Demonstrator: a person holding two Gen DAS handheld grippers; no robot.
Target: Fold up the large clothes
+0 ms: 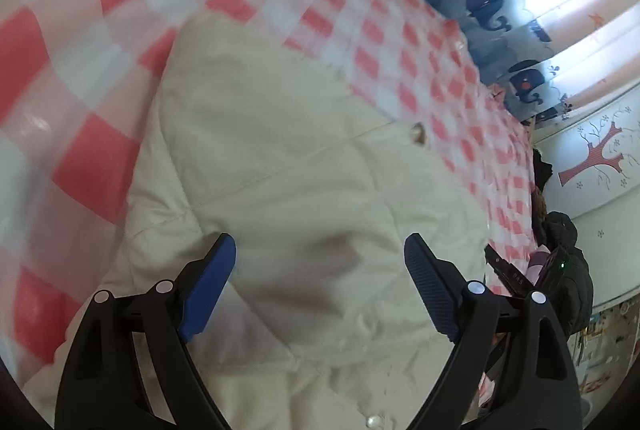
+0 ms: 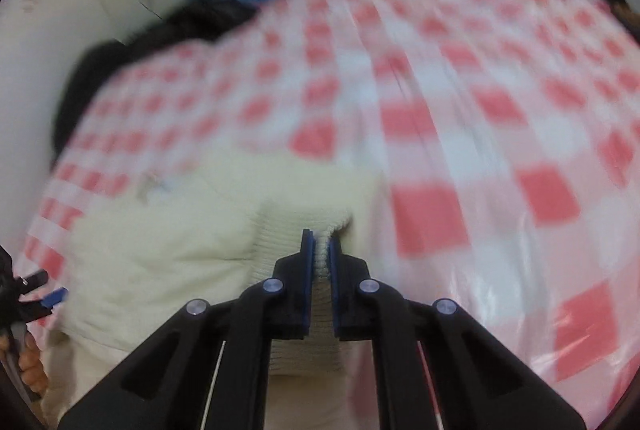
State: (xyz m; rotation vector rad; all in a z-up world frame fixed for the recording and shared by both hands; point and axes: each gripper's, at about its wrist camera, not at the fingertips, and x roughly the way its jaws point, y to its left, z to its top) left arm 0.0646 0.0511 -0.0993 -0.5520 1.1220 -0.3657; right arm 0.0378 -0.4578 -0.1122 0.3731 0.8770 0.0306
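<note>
Underneath everything lies a wide surface covered by a glossy pink-and-white checked cloth (image 1: 100, 42); whether it is a bed or a counter the views do not settle, and it seems to serve as the flat folding ground. Behind its far edge hangs a pale curtain (image 1: 492, 6) printed with dark blue whales, with bright light coming through it. On the cloth, at the near side, lies the task's garment, a cream padded jacket (image 1: 280, 158) with stitched quilting lines and a small snap at its far edge, spread mostly flat but rumpled toward the near end. Its ribbed knit cuff (image 2: 308, 218) sits at the jacket's right side, close to bare checked cloth. The right hand-held gripper (image 2: 320, 250) is clamped narrowly on that cuff, the knit squeezed between its blue pads, probably so the sleeve can be drawn across the body for a fold. The left hand-held gripper (image 1: 320, 262) hovers over the jacket's middle with its jaws spread wide and nothing between them, likely positioned to pin or pick up the fabric while the sleeve is moved.
</note>
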